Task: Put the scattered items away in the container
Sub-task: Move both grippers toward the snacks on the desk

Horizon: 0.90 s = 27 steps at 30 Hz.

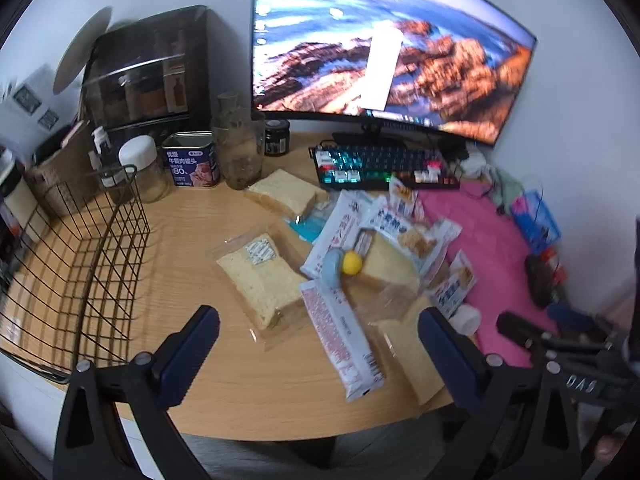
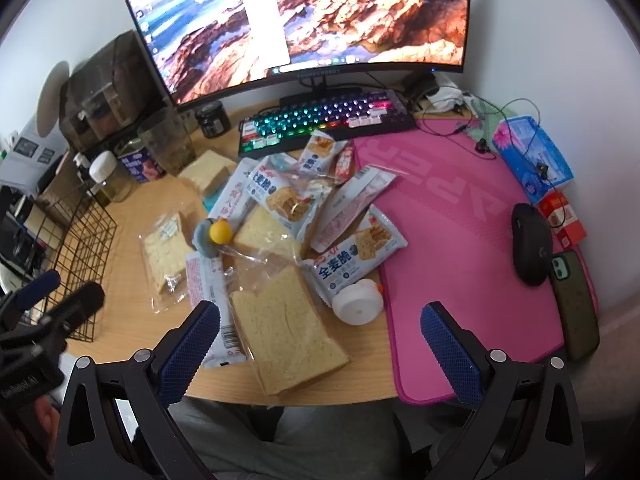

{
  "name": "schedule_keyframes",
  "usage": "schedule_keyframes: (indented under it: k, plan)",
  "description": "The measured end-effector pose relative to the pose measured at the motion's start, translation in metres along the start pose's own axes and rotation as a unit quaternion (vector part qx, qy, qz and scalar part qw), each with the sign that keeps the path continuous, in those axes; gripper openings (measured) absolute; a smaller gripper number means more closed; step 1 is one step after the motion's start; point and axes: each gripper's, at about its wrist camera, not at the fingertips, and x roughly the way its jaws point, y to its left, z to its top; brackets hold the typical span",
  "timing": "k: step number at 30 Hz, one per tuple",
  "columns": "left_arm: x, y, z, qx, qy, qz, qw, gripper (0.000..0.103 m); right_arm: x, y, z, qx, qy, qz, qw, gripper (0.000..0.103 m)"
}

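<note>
1. A black wire basket (image 1: 80,248) stood on the wooden desk (image 1: 180,240), ahead and to the left of the left claw (image 1: 320,344); nothing could be seen inside it.
2. The left claw was spread wide, its blue pads apart with nothing between them, held above the desk's near edge.
3. Straight ahead of the left claw lay a bagged bread slice (image 1: 258,276), and just right of it a long white snack bar (image 1: 340,340) pointed back toward the claw.
4. The right claw (image 2: 320,344) was likewise spread wide and empty, with a large bagged bread slice (image 2: 288,328) lying directly before it.
5. Just ahead and right of the right claw sat a small white bottle (image 2: 358,304), touching a blue-and-white cracker packet (image 2: 352,260).
6. Further ahead, a yellow and blue duck toy (image 2: 214,234) rested among overlapping packets.
7. Counted in the right view: four bread slices in bags, three cracker packets, at least three long bars, though the heap hid some edges.
8. Beyond the heap stood a lit keyboard (image 2: 324,120) and a curved monitor (image 2: 304,20).
9. To the right of the right claw lay a pink mat (image 2: 460,220) carrying a black mouse (image 2: 530,244) and a phone (image 2: 576,304).
10. Behind the basket stood a blue meat tin (image 1: 192,160), a white-lidded jar (image 1: 142,168) and a tall clear jar (image 1: 238,148).
</note>
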Motion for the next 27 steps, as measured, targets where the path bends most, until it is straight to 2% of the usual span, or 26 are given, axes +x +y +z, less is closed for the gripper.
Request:
schedule_keyframes:
  k: [5, 13, 16, 19, 22, 27]
  plan:
    - [0.007, 0.009, 0.002, -0.021, 0.011, -0.027, 0.9994, 0.098, 0.003, 0.000, 0.001, -0.001, 0.003, 0.004, 1.000, 0.103]
    - [0.018, 0.008, 0.007, -0.004, 0.015, 0.010, 0.9998, 0.098, 0.014, -0.001, 0.006, -0.003, 0.012, 0.006, 1.000, 0.103]
    - [0.030, 0.012, 0.009, -0.007, 0.034, 0.009, 0.9994, 0.098, 0.019, -0.003, 0.009, -0.006, 0.010, 0.005, 1.000, 0.103]
    - [0.044, 0.020, 0.011, -0.026, 0.055, -0.015, 0.9980, 0.097, 0.027, -0.006, 0.016, -0.013, 0.008, 0.005, 1.000, 0.103]
    - [0.053, 0.029, 0.010, -0.052, 0.059, -0.028, 0.9965, 0.097, 0.038, -0.009, 0.030, -0.042, -0.006, 0.017, 0.999, 0.103]
    - [0.068, 0.029, 0.012, -0.033, 0.067, 0.021, 0.9970, 0.098, 0.064, 0.006, 0.061, -0.137, -0.023, 0.017, 0.990, 0.100]
